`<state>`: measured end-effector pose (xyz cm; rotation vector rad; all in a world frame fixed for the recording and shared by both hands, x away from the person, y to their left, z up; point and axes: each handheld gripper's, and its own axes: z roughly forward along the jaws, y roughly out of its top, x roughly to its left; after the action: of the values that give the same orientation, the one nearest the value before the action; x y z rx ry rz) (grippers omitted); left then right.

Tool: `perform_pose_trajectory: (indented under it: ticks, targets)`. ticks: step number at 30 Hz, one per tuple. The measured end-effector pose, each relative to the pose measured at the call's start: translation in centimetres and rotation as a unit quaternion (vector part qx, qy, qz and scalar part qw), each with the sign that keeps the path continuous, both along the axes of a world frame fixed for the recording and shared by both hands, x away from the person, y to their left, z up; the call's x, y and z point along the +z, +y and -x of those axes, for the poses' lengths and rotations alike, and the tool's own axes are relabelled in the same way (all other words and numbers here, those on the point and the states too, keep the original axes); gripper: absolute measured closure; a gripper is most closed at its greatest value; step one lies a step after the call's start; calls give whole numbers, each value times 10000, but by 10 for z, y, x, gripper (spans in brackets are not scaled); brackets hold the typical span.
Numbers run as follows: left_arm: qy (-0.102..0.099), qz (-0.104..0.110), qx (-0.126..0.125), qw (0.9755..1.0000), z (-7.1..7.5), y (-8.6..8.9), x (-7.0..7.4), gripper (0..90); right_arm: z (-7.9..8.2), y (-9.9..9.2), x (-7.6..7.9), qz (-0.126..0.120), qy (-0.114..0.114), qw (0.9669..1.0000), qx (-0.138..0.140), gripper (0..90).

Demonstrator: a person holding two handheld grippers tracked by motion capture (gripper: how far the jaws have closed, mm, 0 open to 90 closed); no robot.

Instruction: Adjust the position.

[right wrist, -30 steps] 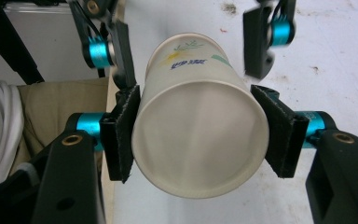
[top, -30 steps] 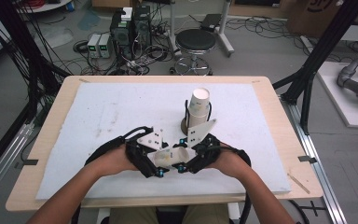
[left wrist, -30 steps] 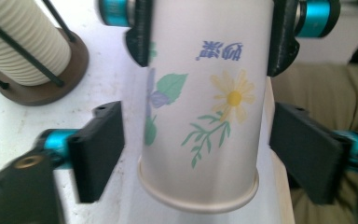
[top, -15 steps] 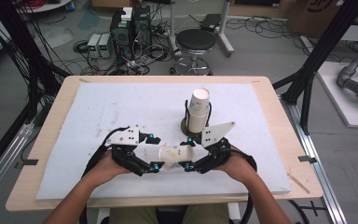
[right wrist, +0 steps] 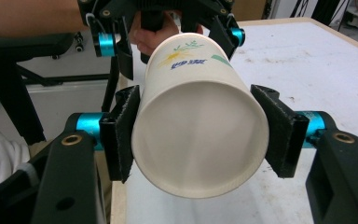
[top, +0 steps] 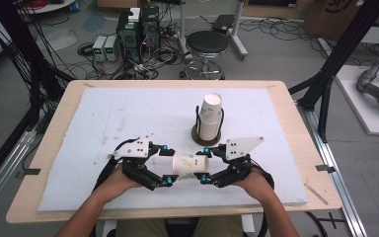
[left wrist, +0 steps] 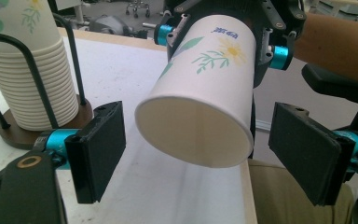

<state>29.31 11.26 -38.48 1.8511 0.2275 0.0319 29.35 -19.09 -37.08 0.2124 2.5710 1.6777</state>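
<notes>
Paper cup [right wrist: 200, 116] on its side, clamped between right gripper [right wrist: 200, 133] fingers; left gripper [left wrist: 198, 154] fingers apart around it.

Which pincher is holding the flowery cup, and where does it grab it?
The right gripper clamps the white flower-printed paper cup by its sides near the open rim; the left gripper is open.

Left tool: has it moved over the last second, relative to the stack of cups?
Yes. The left tool has drawn back toward the person and away from the stack of cups.
</notes>
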Motion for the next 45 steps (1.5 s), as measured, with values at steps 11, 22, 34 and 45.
perform_pose_trajectory:
  ticks: [11,22,34,45]
  targets:
    - [26,53,-79,10000,0,-5,-4,188,-2,-1,-4,-208,119,9997,97,376]
    - [19,256,-246,9994,-1,-3,-6,278,-6,-2,-7,-527,391,9974,285,376]
    - [-23,225,-225,9995,-1,0,-5,351,-7,0,-7,-409,452,9978,273,374]
    - [48,-300,-14,9995,-3,3,4,360,-6,-1,2,-290,500,9983,-111,221]
